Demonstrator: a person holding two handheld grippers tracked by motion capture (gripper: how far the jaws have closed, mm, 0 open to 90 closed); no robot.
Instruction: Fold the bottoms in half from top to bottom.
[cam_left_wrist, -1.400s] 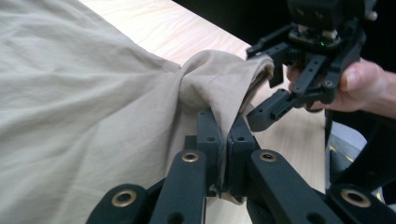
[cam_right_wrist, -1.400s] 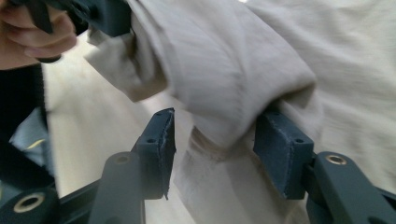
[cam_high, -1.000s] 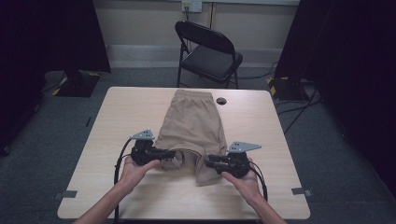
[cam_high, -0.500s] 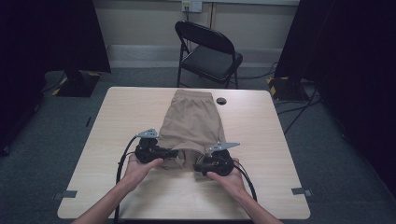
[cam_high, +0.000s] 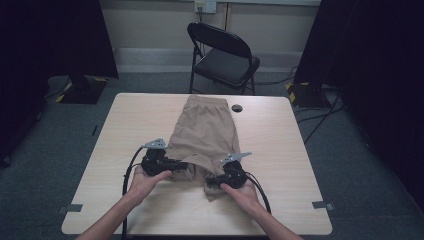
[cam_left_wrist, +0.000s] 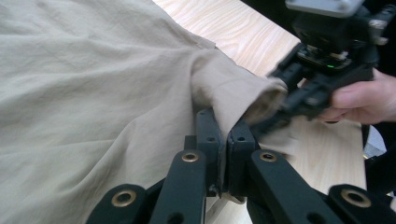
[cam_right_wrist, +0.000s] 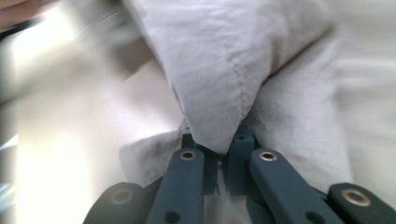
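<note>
Fingers (cam_left_wrist: 219, 140) of left gripper (cam_high: 176, 164) and right gripper (cam_high: 214, 181) pinched tight on hem cloth of tan shorts (cam_high: 204, 132), spread mid-table (cam_high: 300, 165).
Fold apparently under way; next likely carrying both hems toward the waistband, evenly. Right gripper view blurred; pinched layers impossible to count.

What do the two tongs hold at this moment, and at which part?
Both hold the khaki shorts at the near leg hems: the left tongs pinch a fold of one hem, the right tongs a fold of the other.
</note>
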